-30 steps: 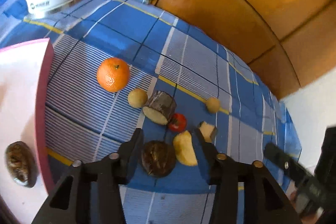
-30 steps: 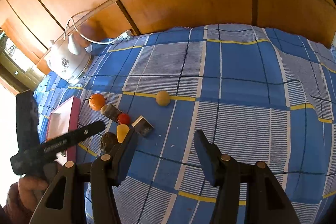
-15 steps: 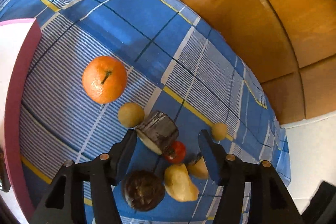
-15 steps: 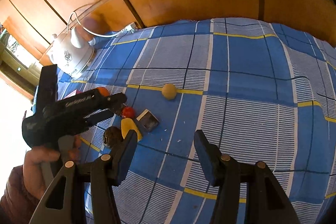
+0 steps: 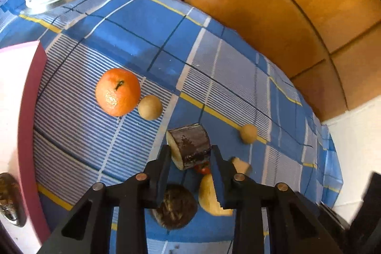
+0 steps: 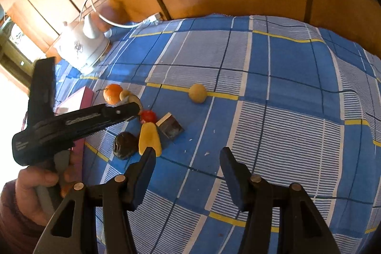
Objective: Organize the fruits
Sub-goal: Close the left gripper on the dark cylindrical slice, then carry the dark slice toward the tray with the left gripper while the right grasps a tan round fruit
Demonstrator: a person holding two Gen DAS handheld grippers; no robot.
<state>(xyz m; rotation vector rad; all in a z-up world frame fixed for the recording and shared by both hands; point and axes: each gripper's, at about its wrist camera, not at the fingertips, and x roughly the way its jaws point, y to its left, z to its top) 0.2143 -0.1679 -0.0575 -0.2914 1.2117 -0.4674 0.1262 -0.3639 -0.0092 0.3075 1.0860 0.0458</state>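
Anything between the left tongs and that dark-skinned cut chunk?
Nothing visible. The left tongs are closing with the dark-skinned chunk already between the jaws. The cherry tomato sits just below it, close to the right jaw.

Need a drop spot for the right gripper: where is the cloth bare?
Bare checked cloth lies right of the lone tan ball and under the right gripper. Crowded: the orange, tomato and yellow slice cluster.
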